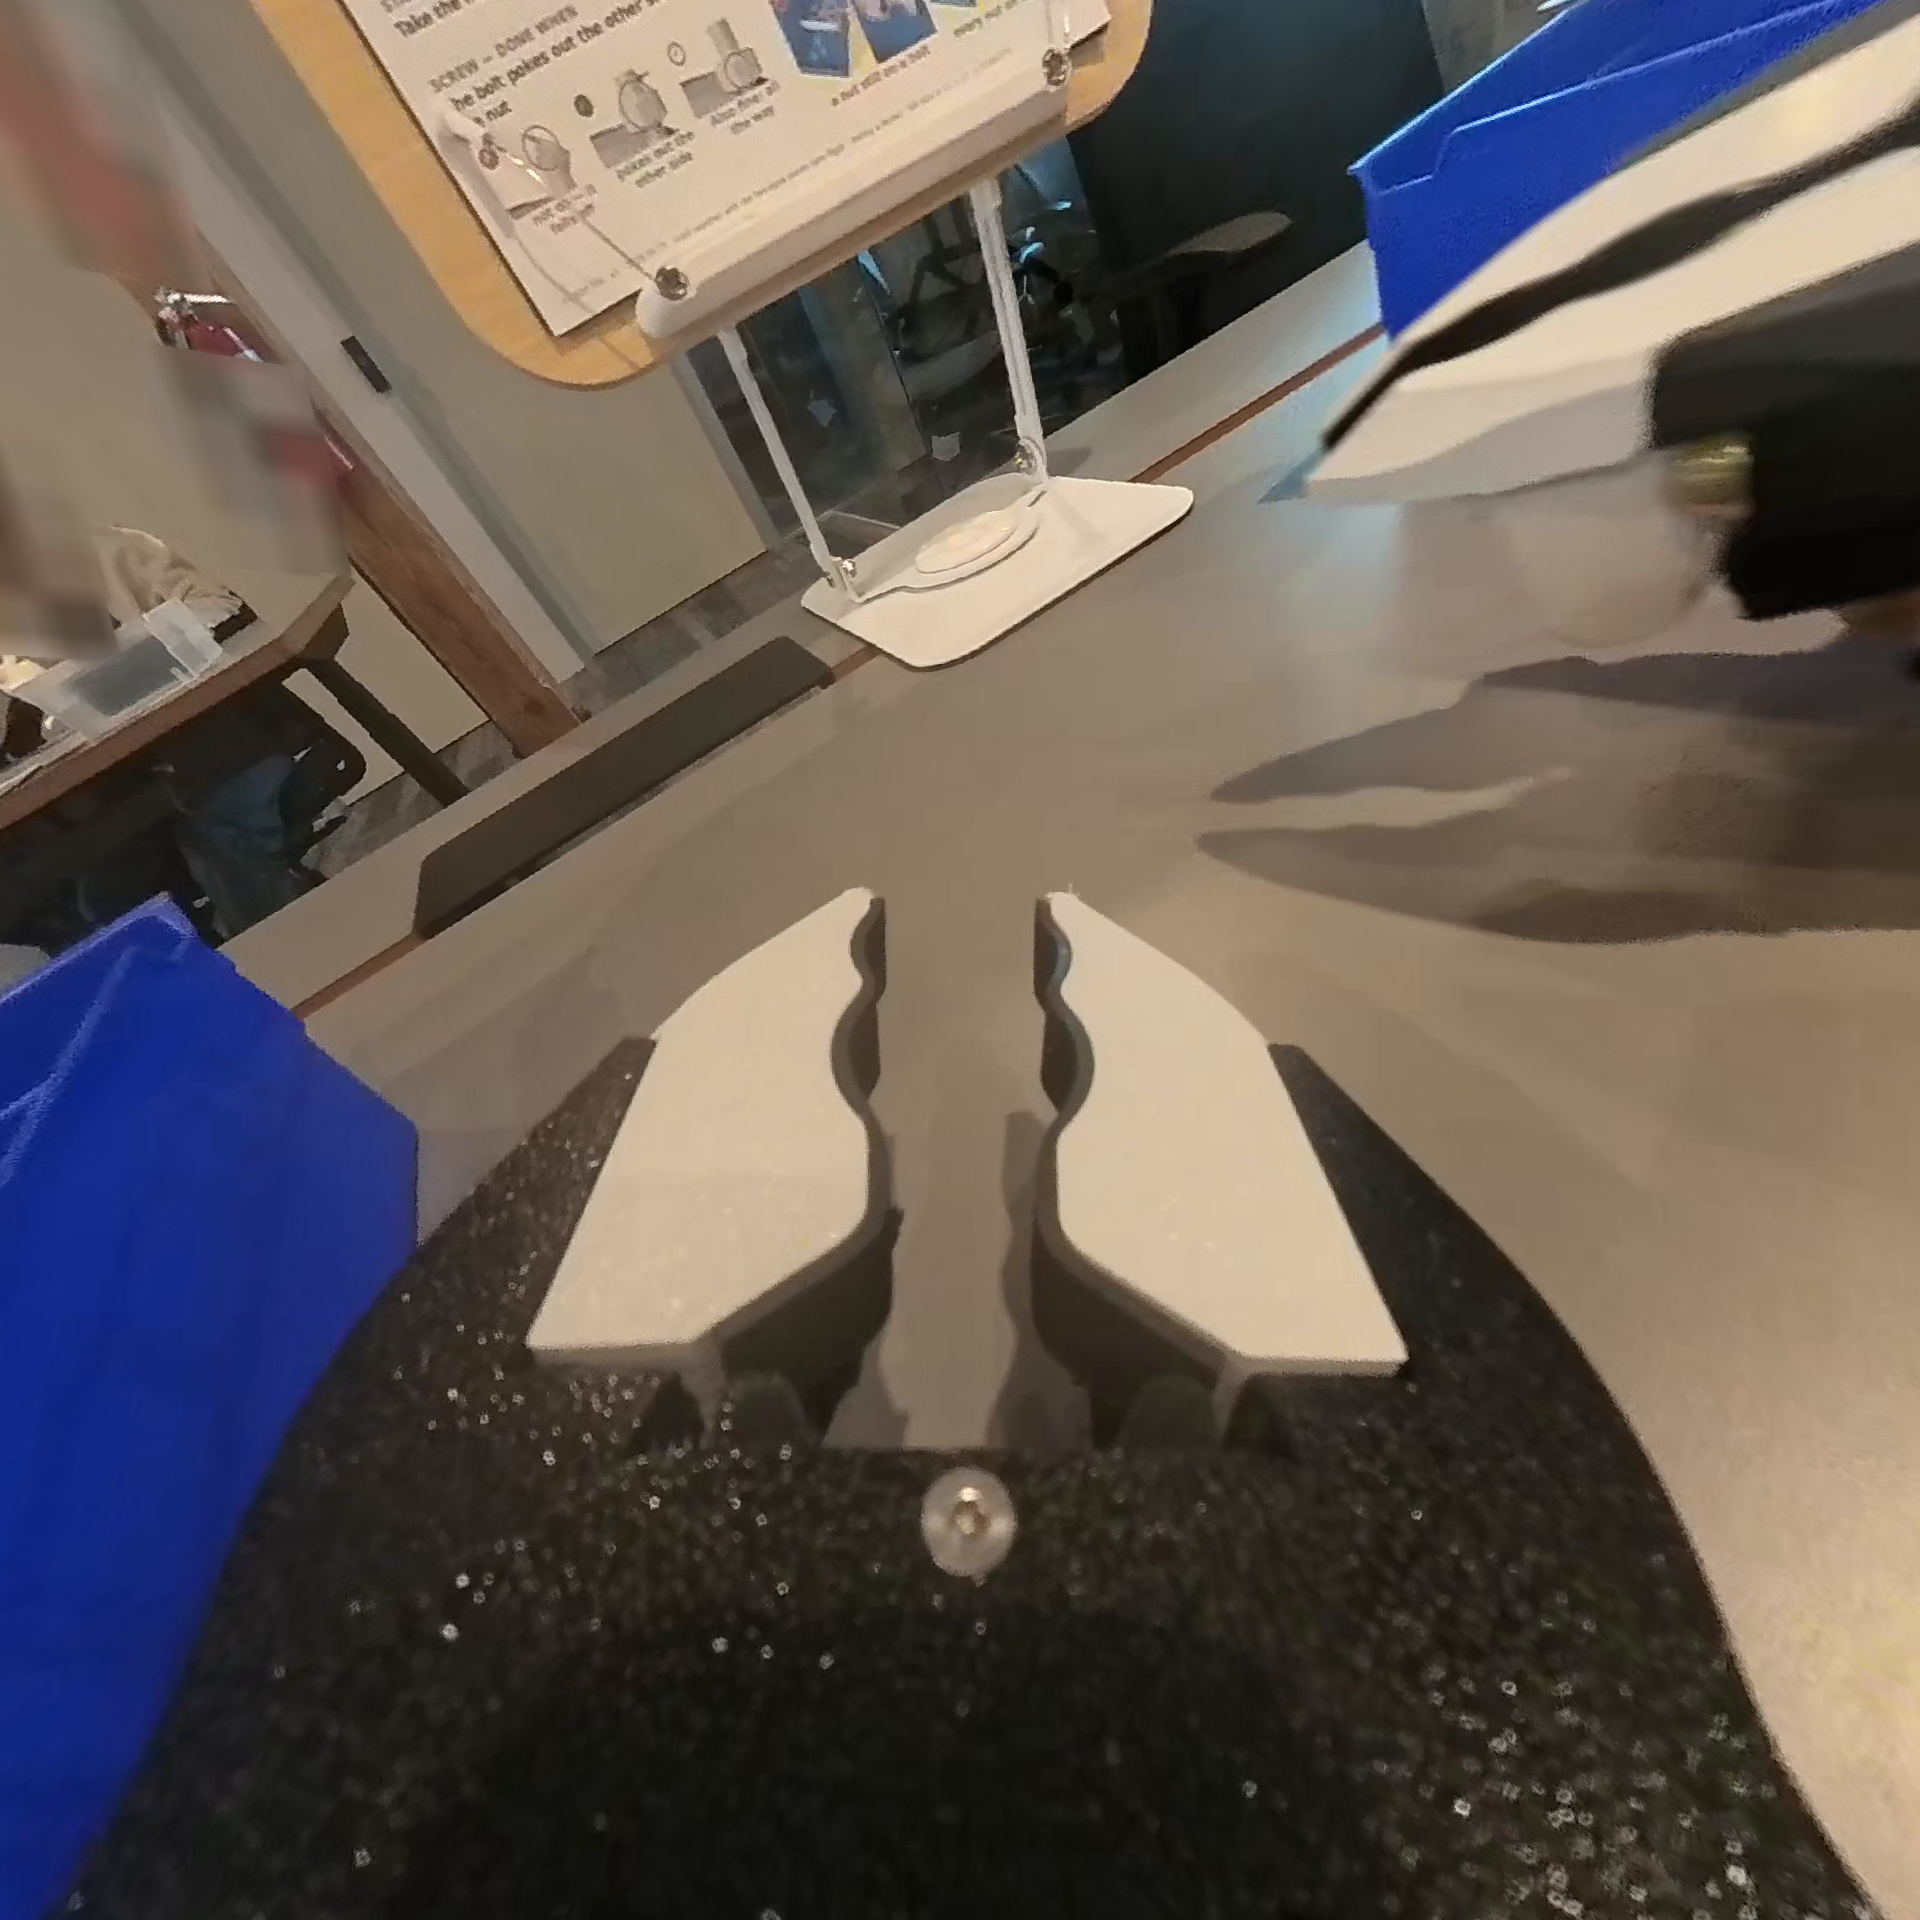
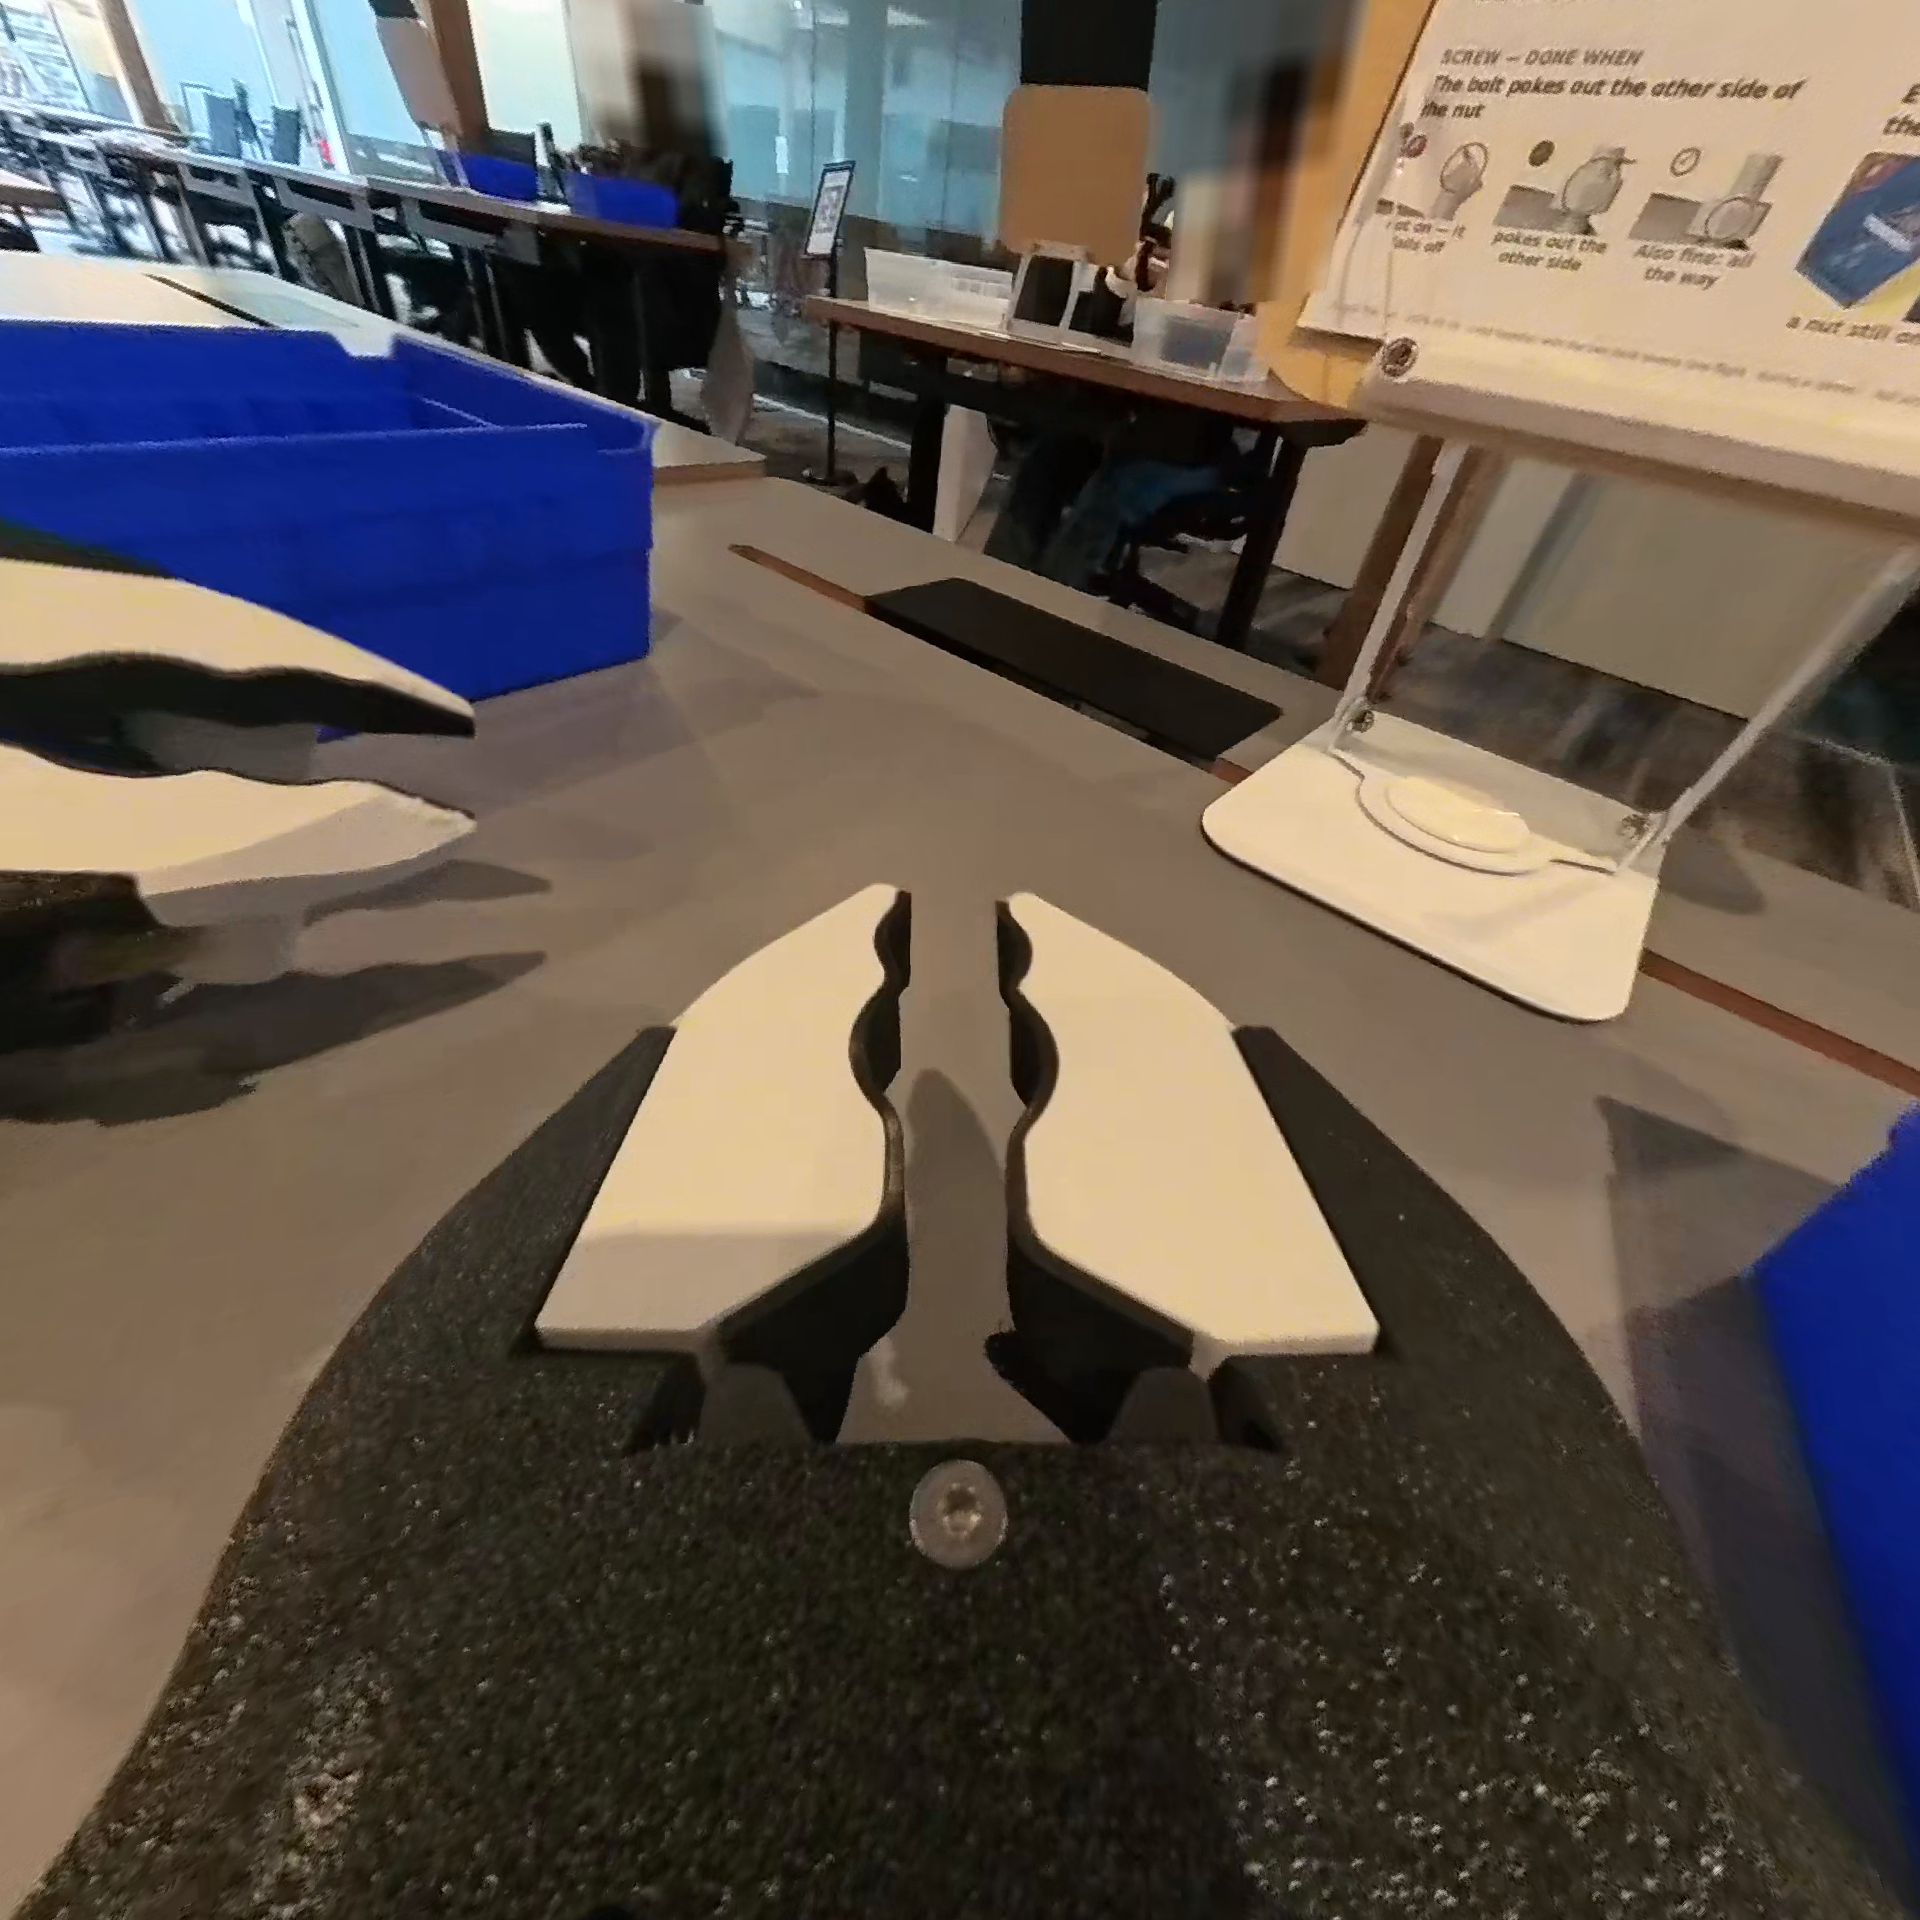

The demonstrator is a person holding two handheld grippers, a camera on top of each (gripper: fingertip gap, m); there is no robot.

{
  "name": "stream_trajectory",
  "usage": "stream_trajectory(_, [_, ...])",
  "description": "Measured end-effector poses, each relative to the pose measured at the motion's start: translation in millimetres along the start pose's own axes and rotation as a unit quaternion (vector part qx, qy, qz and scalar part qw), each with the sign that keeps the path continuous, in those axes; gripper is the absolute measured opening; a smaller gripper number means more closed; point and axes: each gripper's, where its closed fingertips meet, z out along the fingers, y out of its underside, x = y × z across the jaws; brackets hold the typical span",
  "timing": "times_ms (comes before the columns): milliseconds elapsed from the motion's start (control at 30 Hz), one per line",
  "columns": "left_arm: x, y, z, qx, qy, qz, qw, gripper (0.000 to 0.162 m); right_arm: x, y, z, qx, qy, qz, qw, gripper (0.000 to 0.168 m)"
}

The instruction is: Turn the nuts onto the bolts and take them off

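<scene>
No nut or bolt shows clearly in either view. My left gripper (image 1: pixel 961 920) hovers low over the grey table (image 1: pixel 1143 748), jaws apart with nothing between them. My right gripper (image 2: pixel 951 914) is also over the table (image 2: pixel 727 810), jaws a little apart and empty. The right gripper shows blurred at the upper right of the left wrist view (image 1: pixel 1538 343), with a small brass-coloured thing (image 1: pixel 1714 476) beside its dark body; I cannot tell what it is. The left gripper shows at the left of the right wrist view (image 2: pixel 457 769), fingers apart.
A blue bin (image 1: pixel 156 1299) stands close on my left gripper's left, also seen in the right wrist view (image 2: pixel 364 520). Another blue bin (image 1: pixel 1507 156) is at the far right (image 2: pixel 1849 1507). A white sign stand (image 1: pixel 997 561) (image 2: pixel 1455 883) and a black pad (image 1: pixel 623 790) (image 2: pixel 1070 655) sit near the far edge. Across from one pair of fingers to the other is roughly 12 centimeters.
</scene>
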Motion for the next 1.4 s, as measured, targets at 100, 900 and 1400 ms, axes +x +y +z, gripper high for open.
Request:
stream_trajectory(100, [-1, 0, 0, 0.0, -0.001, 0.0, 1.0, 0.027, 5, 5, -10, -0.011, 0.034, -0.01, 0.999, 0.015])
stream_trajectory(900, [-43, -26, -31, 0.03, -0.113, 0.061, 0.991, 0.055, -16, -21, -28, 0.073, 0.042, -0.138, 0.987, 0.022])
stream_trajectory(1400, [-113, -1, -98, -0.109, -0.166, -0.105, 0.974, 0.091, -17, -14, -23, 0.063, 0.027, -0.117, 0.991, 0.022])
